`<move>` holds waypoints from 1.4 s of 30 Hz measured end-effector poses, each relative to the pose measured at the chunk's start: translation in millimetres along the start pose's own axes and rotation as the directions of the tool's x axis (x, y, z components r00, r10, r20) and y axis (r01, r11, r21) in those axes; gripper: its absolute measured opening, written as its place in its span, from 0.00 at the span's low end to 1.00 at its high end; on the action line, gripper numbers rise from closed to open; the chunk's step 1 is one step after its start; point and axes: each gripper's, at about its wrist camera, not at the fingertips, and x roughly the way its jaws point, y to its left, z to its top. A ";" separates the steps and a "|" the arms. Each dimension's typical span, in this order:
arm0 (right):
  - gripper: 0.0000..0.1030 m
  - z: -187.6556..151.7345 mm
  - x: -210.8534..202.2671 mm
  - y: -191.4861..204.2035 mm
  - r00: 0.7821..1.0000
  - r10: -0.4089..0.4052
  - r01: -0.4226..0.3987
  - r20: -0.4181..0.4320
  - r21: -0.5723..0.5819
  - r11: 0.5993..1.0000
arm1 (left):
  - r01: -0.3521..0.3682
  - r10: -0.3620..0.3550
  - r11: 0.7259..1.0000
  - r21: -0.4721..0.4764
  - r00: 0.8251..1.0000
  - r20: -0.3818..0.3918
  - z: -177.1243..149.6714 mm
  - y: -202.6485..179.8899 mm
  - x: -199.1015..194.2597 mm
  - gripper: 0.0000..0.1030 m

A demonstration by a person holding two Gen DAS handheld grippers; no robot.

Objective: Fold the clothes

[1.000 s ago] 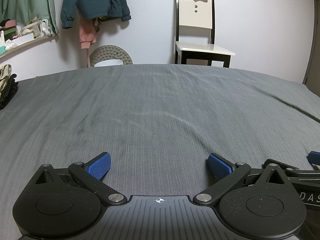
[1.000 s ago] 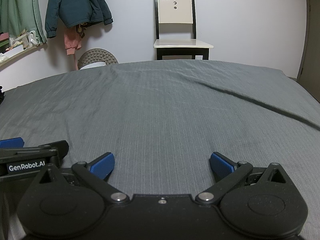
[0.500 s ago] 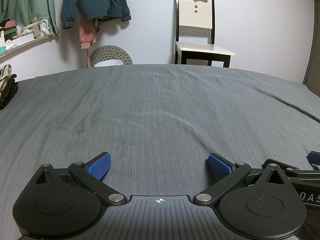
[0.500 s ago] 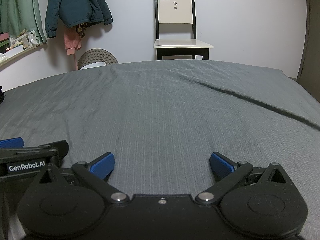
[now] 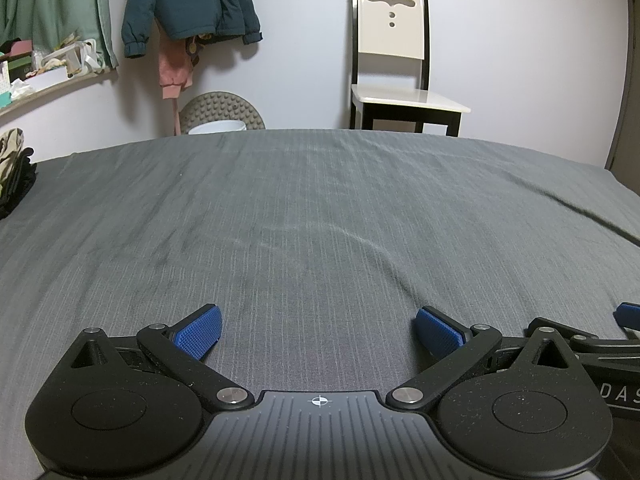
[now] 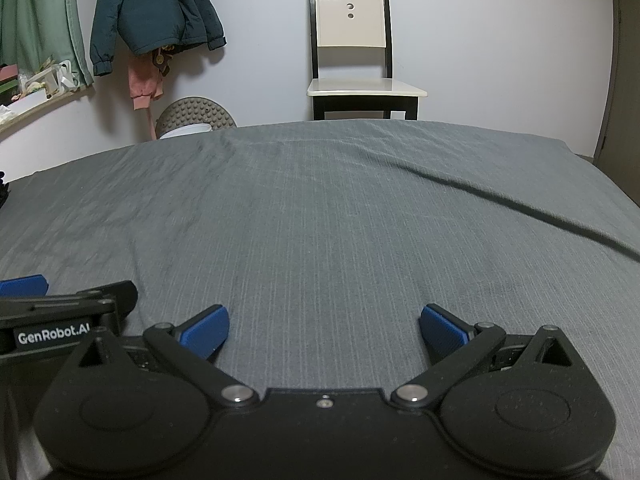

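Observation:
A grey bedsheet covers the bed and fills both views. My left gripper rests low over it, open, with only sheet between its blue pads. My right gripper sits just to its right, also open and holding nothing. Part of the right gripper shows at the right edge of the left wrist view, and part of the left gripper at the left edge of the right wrist view. A small heap of clothes, camouflage and black, lies at the bed's far left edge.
A cream chair stands against the wall beyond the bed. A dark teal jacket and a pink garment hang on the wall. Low by the wall sit a studded round cushion and a cluttered shelf.

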 end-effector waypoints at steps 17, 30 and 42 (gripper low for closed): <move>1.00 0.2 2.5 -1.3 1.000 -0.001 0.001 -0.001 -0.002 1.000 | -0.004 0.004 1.000 -0.002 1.000 0.001 0.2 -2.6 2.4 1.00; 1.00 0.8 0.8 1.5 1.000 -0.001 0.001 -0.001 -0.001 1.000 | -0.006 0.006 1.000 -0.001 1.000 -0.004 3.3 -4.2 0.5 1.00; 1.00 0.9 0.6 1.9 1.000 -0.001 0.001 -0.001 0.000 1.000 | -0.006 0.006 1.000 -0.002 1.000 -0.004 4.2 -2.9 -0.5 1.00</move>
